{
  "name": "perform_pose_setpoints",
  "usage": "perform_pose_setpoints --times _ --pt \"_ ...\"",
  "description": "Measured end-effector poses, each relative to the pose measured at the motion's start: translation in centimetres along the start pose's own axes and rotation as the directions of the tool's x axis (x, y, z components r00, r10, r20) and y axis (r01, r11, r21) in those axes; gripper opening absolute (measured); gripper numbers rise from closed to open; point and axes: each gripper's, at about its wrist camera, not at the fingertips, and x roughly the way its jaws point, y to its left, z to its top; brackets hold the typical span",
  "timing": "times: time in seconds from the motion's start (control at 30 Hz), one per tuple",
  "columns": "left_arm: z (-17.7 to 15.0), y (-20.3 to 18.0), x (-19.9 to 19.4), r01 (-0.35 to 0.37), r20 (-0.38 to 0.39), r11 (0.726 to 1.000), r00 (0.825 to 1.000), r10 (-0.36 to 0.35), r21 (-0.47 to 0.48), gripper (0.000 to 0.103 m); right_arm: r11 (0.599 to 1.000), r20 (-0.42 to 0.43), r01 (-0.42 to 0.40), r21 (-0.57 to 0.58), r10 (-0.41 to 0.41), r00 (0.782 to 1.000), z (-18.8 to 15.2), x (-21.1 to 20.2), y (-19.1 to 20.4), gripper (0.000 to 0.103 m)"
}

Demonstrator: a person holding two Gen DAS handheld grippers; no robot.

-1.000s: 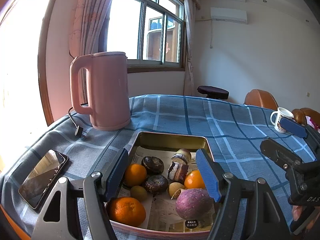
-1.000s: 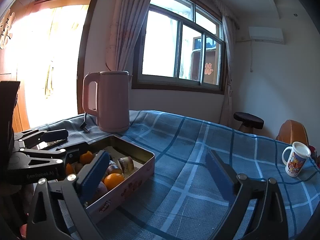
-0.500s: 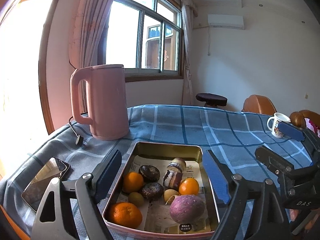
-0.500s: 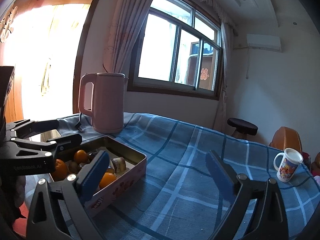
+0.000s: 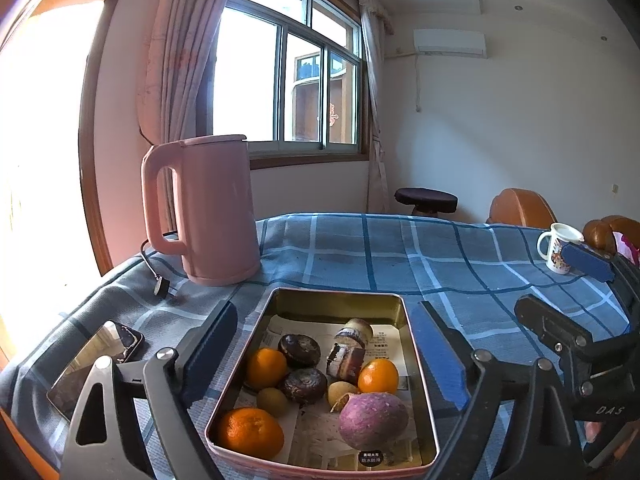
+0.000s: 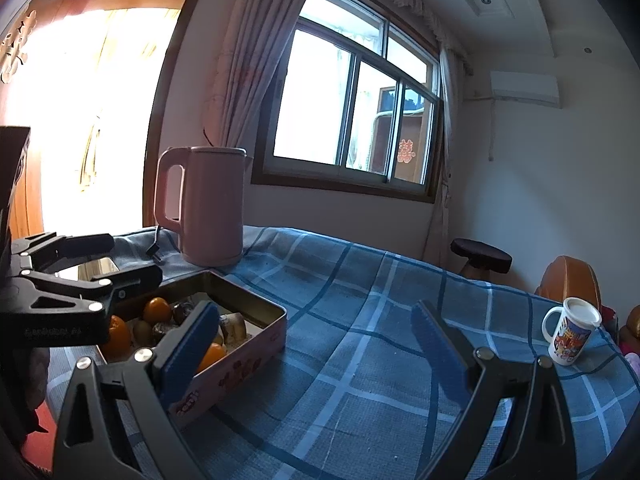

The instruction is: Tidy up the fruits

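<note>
An open metal tin (image 5: 336, 304) lined with paper lies on the blue checked cloth. It holds three oranges (image 5: 250, 432), a purple sweet potato (image 5: 373, 420), a kiwi (image 5: 272, 400), two dark round fruits (image 5: 305, 385) and a cut brown piece (image 5: 346, 350). My left gripper (image 5: 324, 316) hovers over the tin's near end, its jaws opening, both pads clear of the tin and fruit. My right gripper (image 6: 314, 312) stands open over bare cloth right of the tin (image 6: 240, 360), holding nothing. Each gripper shows at the edge of the other's view.
A pink kettle (image 5: 212, 212) with its cord stands behind the tin on the left. A phone (image 5: 96, 364) lies near the left table edge. A printed mug (image 6: 572, 330) sits far right. A dark stool (image 5: 426, 198) and orange chair backs (image 5: 520, 208) stand beyond the table.
The left gripper's jaws have spread from inside the tin's width to outside it. The tin now looks a little farther off. The right gripper stays open in place.
</note>
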Motion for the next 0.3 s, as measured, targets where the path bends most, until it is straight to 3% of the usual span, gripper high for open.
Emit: perform_pose_setpoints --times 0.3 --pt "-0.05 -0.37 -0.08 0.018 -0.003 1.0 1.0 -0.017 0.02 0.09 1.0 -0.018 0.009 -0.001 -0.009 1.0 -0.52 -0.05 -0.73 0.099"
